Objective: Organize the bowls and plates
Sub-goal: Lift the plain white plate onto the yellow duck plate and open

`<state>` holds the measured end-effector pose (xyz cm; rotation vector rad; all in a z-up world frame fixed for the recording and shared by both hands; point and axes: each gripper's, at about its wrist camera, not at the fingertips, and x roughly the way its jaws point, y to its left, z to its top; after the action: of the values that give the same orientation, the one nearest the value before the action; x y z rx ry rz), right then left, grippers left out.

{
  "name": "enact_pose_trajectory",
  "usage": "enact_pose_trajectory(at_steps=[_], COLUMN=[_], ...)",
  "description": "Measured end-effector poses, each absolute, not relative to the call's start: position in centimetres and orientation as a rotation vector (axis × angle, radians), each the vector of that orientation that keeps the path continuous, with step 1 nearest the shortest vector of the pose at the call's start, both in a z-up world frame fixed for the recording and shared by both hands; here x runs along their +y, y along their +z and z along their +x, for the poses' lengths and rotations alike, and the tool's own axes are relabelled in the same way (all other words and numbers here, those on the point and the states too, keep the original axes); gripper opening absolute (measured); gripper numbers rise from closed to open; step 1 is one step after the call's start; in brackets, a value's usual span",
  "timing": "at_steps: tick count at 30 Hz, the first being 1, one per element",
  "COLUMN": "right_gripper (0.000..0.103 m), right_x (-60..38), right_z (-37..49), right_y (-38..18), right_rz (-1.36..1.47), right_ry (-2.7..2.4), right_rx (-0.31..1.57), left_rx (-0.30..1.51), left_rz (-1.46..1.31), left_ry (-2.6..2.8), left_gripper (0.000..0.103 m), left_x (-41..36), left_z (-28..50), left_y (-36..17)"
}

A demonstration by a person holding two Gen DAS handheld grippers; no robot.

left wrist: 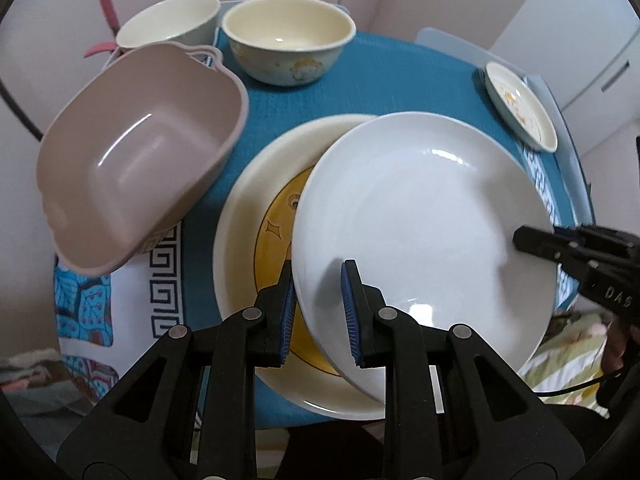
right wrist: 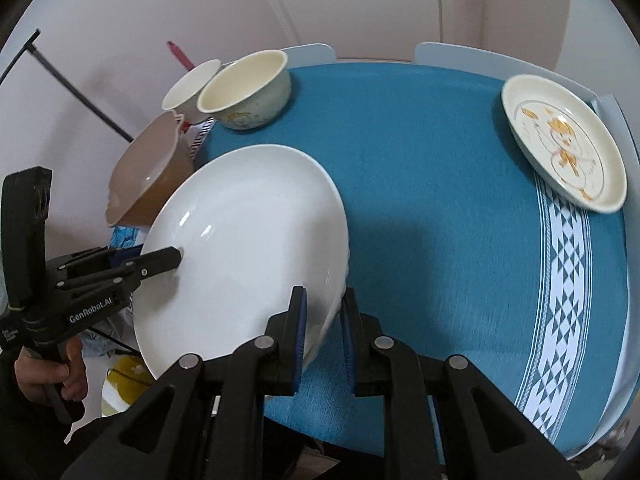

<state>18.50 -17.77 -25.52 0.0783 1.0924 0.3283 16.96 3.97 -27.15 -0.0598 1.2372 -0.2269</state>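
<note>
The left gripper (left wrist: 318, 312) is closed on the near-left rim of a plain white plate (left wrist: 424, 232), one blue pad above the rim and one below. The right gripper (right wrist: 324, 336) clamps the opposite rim of the same plate (right wrist: 244, 248), so the plate hangs between the two, tilted, above the counter (right wrist: 420, 208), which is covered with a blue cloth. Both grippers point steeply downward. In the right wrist view a hand (right wrist: 48, 376) wraps the handle of the left gripper at the lower left edge; the rest of the person is cut off.

Under the white plate lies a larger cream plate (left wrist: 248, 208) with a yellow cartoon face; more than half of it is hidden by the white plate, and whether the two touch cannot be told. In the right wrist view this cream plate is wholly hidden.

Three plates are visible: the white one, the cream one and a small patterned plate (right wrist: 564, 140) at the far right edge of the counter, well apart from the others. Three bowls are visible: a pink square bowl (left wrist: 136, 160) with handles, tilted at the left edge of the counter, a cream bowl (left wrist: 288, 40) with a faint printed figure at the far side, and a paler bowl (left wrist: 168, 20) just beside it, partly hidden behind the pink one. The counter's near edge is blocked by the grippers' black frames.
</note>
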Motion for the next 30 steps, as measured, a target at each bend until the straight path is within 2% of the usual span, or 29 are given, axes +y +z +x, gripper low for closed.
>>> enact_pose_trajectory(at_steps=[12, 30], right_gripper=[0.015, 0.015], right_x=[-17.5, -15.8], right_z=[17.9, 17.1], right_y=[-25.8, -26.6], right_rz=[0.059, -0.047], right_ry=[0.277, 0.265], right_rx=[1.066, 1.055], left_rx=[1.256, 1.132], left_rz=[0.075, 0.514], left_ry=[-0.217, -0.039], left_gripper=[0.020, 0.020], left_x=[2.9, -0.8], left_z=[17.0, 15.4], left_y=[-28.3, -27.6])
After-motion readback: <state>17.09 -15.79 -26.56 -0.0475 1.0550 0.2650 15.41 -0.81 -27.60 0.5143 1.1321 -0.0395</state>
